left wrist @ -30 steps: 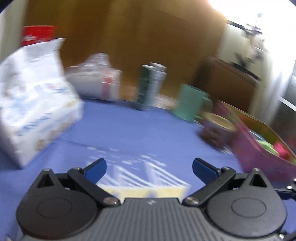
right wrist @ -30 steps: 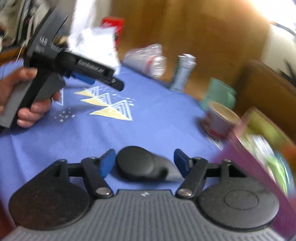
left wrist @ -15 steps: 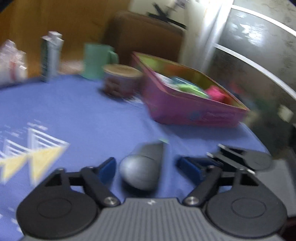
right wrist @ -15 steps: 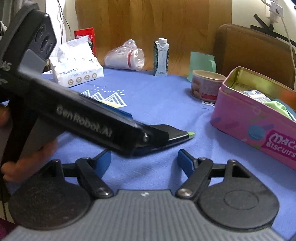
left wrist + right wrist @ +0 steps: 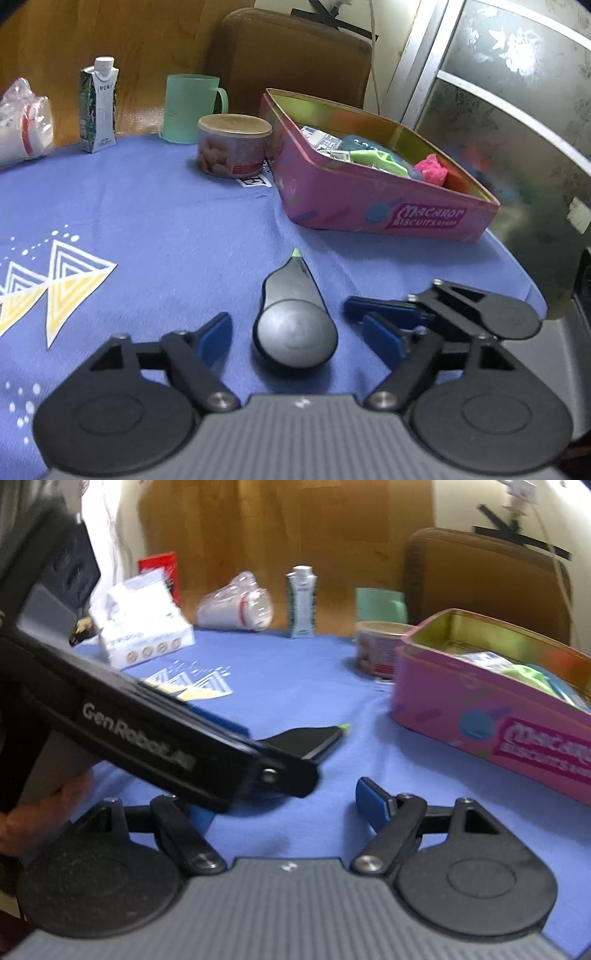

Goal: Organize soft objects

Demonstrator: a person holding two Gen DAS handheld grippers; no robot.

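A dark grey teardrop-shaped object with a green tip (image 5: 293,314) lies on the blue tablecloth (image 5: 166,221). My left gripper (image 5: 295,334) is open, its fingers on either side of the object's round end. My right gripper (image 5: 284,808) is open and empty just right of the left one; its fingers (image 5: 384,314) show in the left wrist view. The left gripper's body (image 5: 147,734) crosses the right wrist view and hides most of the grey object (image 5: 310,740). A pink biscuit tin (image 5: 369,192) holds several soft coloured items, green (image 5: 376,158) and pink (image 5: 430,168).
Behind the tin stand a round can (image 5: 232,146), a green mug (image 5: 190,107) and a small carton (image 5: 99,105). A plastic-wrapped cup stack (image 5: 236,607) and a tissue pack (image 5: 142,624) lie at the far left. A brown chair (image 5: 295,59) stands behind the table.
The left gripper swung right from the tissue pack to the grey object and now straddles it. The right gripper drew back slightly and sits beside it.
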